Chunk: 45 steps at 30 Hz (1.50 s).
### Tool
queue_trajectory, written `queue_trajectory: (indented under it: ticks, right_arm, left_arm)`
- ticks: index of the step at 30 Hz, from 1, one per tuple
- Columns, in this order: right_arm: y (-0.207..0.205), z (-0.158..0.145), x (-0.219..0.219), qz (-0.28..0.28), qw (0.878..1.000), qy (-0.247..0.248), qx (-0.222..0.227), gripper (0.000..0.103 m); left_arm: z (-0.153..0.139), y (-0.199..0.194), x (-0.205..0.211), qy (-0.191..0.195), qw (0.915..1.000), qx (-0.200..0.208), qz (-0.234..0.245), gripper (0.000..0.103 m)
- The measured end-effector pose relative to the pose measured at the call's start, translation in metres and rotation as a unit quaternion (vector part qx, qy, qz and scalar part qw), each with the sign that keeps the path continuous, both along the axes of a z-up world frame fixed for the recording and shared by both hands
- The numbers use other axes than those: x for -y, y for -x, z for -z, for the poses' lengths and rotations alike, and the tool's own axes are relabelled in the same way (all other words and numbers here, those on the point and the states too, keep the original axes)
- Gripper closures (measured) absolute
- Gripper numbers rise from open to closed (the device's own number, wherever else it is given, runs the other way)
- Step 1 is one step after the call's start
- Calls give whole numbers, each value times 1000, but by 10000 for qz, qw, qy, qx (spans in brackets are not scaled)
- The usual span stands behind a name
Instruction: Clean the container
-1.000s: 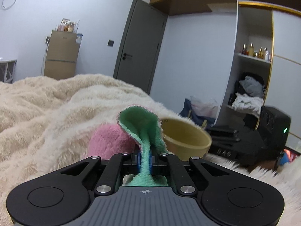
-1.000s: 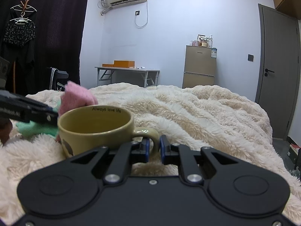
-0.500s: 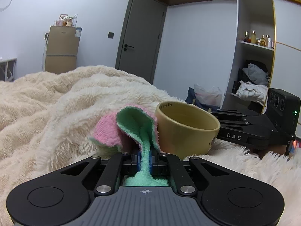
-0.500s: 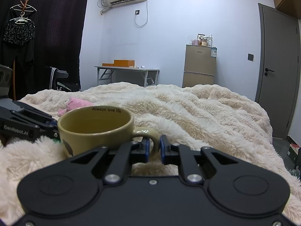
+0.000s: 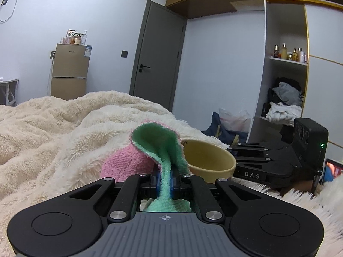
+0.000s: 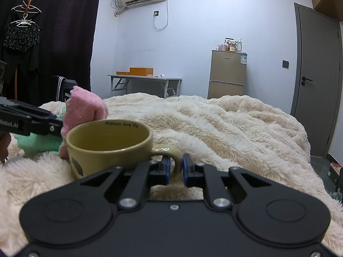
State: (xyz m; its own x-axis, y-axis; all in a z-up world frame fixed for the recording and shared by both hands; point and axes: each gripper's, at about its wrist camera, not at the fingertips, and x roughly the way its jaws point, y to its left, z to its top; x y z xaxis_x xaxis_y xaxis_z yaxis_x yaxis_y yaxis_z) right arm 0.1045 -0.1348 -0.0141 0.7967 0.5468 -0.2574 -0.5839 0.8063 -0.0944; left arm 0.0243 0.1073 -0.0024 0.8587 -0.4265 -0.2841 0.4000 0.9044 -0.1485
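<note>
So the left gripper has its blue pads pressed together on a cloth, green fuzzy side facing the camera, pink on the back. The cloth bunches up above the pads and flops over toward the far side, and a tail of it runs back between the fingers toward the gripper body. From the left wrist view the mug sits just past the cloth on the right, partly hidden behind the green fold. Can't tell if the cloth actually touches the rim or just overlaps it in the view.

The right gripper is pinching the mug's handle, one pad on each side of the loop. The mug is a mustard-yellow thing with "Always love life" printed inside the rim, upright, open side up. It sits right in front of the right gripper, a bit to the left of it. In the right wrist view the left gripper comes in from the left edge with the pink side of the cloth sticking up just beside the mug's far-left rim.

Everything's sitting over a fluffy cream blanket on a bed.
</note>
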Motion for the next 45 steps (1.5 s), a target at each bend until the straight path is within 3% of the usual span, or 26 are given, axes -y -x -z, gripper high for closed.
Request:
queue_trajectory:
  ticks: [6, 25, 45]
  right_arm:
    - [-1, 0, 0, 6, 10000, 13, -1, 90]
    - [-3, 1, 2, 6, 10000, 13, -16, 90]
    - [-2, 5, 5, 69, 9999, 93, -13, 90]
  left_arm:
    - [18, -10, 6, -143, 9996, -260, -30, 99]
    - [19, -11, 7, -205, 9995, -248, -40, 99]
    - [0, 2, 15, -207, 9995, 100, -227, 99]
